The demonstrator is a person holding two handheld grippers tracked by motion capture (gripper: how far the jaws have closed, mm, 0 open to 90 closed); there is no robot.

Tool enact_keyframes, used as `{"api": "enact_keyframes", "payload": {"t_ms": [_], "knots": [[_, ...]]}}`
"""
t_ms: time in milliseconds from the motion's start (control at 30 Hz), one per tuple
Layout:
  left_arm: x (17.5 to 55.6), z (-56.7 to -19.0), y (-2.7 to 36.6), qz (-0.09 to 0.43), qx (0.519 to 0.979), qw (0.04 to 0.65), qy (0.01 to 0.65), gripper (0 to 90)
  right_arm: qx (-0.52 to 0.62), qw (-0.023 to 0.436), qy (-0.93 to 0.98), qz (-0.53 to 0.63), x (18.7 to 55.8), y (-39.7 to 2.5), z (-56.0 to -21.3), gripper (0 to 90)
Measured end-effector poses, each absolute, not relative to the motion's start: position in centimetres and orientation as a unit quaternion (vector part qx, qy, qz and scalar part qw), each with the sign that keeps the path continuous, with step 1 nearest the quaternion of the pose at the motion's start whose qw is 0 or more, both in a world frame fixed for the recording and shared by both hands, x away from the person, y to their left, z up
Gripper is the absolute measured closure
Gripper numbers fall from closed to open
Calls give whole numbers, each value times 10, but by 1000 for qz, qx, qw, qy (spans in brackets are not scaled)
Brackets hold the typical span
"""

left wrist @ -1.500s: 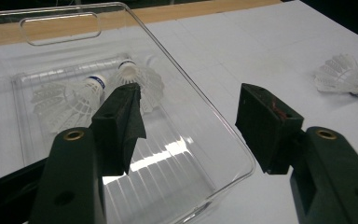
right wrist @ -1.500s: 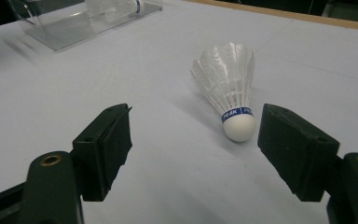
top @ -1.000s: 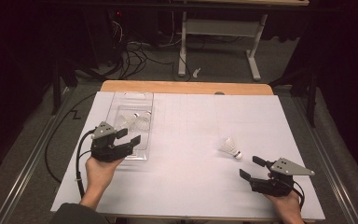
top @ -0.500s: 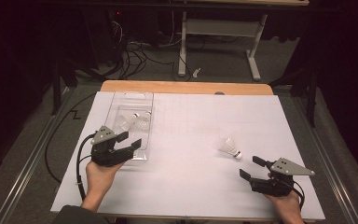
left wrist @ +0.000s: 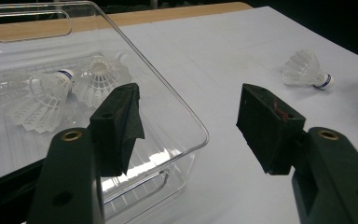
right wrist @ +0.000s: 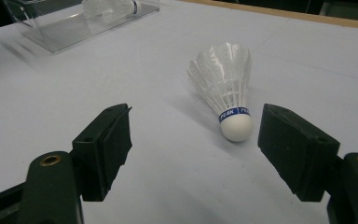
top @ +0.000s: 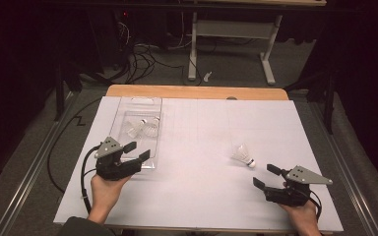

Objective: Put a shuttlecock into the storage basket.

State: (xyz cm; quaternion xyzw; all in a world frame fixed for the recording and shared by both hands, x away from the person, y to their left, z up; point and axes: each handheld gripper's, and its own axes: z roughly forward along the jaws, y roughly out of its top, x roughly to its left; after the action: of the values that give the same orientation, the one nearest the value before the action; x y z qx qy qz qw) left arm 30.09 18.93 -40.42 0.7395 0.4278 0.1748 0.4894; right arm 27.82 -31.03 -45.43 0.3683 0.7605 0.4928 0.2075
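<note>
Left claw (top: 137, 150) has drawn back toward the person over the last second: earlier it sat over the near part of the clear tray (top: 128, 105), now it hangs at the tray's near end, jaws apart and holding nothing. Seen from the left gripper view, one jaw sits over the tray's near corner and the other over bare bench (left wrist: 223, 70) just outside the wall.

Tray: on the left half of the bench, long side running away from the person. Two shuttlecocks (top: 142, 128) lie inside, touching or nearly so, toward the far-middle part. Their position is unchanged across the three high views.

Loose shuttlecock (top: 242, 156): on its side on the right half of the bench, well apart from the tray, cork end toward the person's right. It has not shifted. Blue band around the cork is plain in the right gripper view (right wrist: 227, 95).

Right claw (top: 266, 175): no change from the earlier frames. Jaws apart, empty, resting low near the bench's front edge. It points at the loose shuttlecock, which lies just ahead of the jaw tips and not yet between them.

Judgement: left hand looks finished at the tray and is clearing out. Remaining work is the third shuttlecock; right claw is lined up and needs a short advance to bring the cork or lower skirt between the jaws before closing. Feathers look fragile; a grip near the cork seems safer.
</note>
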Motion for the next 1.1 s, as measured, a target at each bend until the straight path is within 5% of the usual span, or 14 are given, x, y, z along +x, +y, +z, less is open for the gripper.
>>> {"api": "enact_keyframes", "payload": {"t_ms": [1100], "knots": [[286,-415,189,181,735,503,416,392,370,205,762,491,278,-307,-448,247]]}}
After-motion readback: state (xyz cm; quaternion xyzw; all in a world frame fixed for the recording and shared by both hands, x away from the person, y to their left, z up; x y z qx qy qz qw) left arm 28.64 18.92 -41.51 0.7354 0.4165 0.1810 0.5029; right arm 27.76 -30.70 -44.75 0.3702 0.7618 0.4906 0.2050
